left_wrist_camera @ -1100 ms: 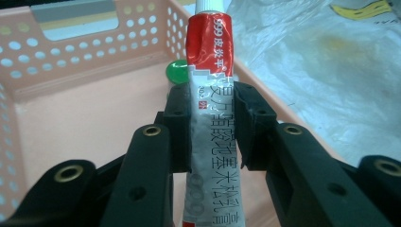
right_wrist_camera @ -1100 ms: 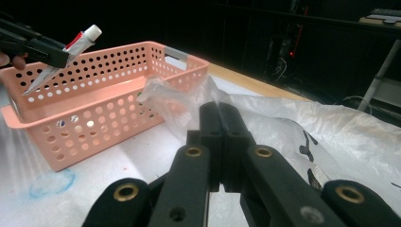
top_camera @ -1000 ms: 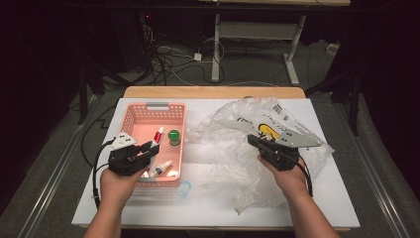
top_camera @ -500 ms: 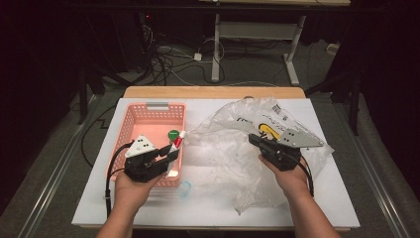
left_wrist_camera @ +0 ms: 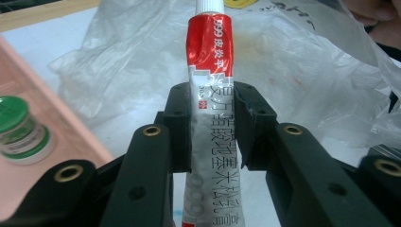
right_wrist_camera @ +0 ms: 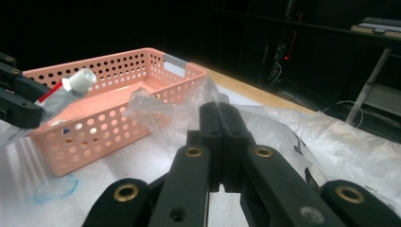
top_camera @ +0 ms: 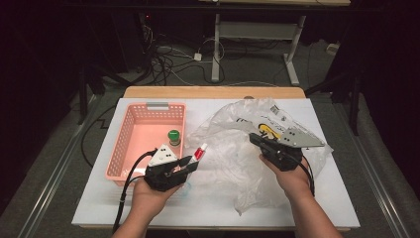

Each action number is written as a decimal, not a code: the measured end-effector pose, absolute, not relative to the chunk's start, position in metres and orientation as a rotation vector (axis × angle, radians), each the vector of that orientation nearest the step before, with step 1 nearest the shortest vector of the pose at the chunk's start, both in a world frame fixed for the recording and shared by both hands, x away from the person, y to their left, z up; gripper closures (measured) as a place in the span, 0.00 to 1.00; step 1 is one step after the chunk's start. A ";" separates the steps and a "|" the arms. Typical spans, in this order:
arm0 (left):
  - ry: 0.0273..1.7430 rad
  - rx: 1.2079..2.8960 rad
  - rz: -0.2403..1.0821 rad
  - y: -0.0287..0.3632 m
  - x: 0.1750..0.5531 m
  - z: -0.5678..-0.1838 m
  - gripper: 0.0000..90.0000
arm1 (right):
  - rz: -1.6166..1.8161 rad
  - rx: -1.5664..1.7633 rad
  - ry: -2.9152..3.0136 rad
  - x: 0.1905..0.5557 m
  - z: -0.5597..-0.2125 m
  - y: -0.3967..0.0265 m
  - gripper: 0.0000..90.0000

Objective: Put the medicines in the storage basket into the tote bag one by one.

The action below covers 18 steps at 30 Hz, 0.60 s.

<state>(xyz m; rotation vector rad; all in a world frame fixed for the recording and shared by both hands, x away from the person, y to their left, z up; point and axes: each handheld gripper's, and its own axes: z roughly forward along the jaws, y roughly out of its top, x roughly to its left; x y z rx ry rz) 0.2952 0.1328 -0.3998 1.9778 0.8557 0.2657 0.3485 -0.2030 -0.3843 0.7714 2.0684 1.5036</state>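
Tube (left_wrist_camera: 209,94) first: we carry it clamped in the left gripper (top_camera: 190,163), pinched across its flat lower body, cap pointing toward 1 o'clock over the table (top_camera: 99,198), just past the basket's (top_camera: 130,118) right wall. To do this step well, in our judgement, we should keep the pinch light, since the crimped foil-like skin dents easily, and aim the cap at the bag's mouth rather than its folds. The tube is soft-walled, red at the shoulder and silver-white below with printed characters, ending in a ribbed white cap. At 9 o'clock from it sits the basket, rigid pink plastic pierced with round holes, holding a small green-lidded jar (top_camera: 174,137). Toward 3 o'clock lies the plastic bag (top_camera: 233,148), thin, clear, crinkled and slippery-looking. The right gripper (top_camera: 256,141) is clenched on a fold of that film at the bag's edge; we would lift it to keep the opening wide.
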 end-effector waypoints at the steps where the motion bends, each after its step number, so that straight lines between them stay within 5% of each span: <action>1: 0.851 1.984 0.265 0.130 0.295 -0.401 0.75 | 1.489 0.761 2.073 0.347 -0.382 -0.202 1.00; 18: 0.814 2.048 0.207 0.091 0.300 -0.421 0.75 | 1.507 0.732 2.075 0.341 -0.392 -0.201 1.00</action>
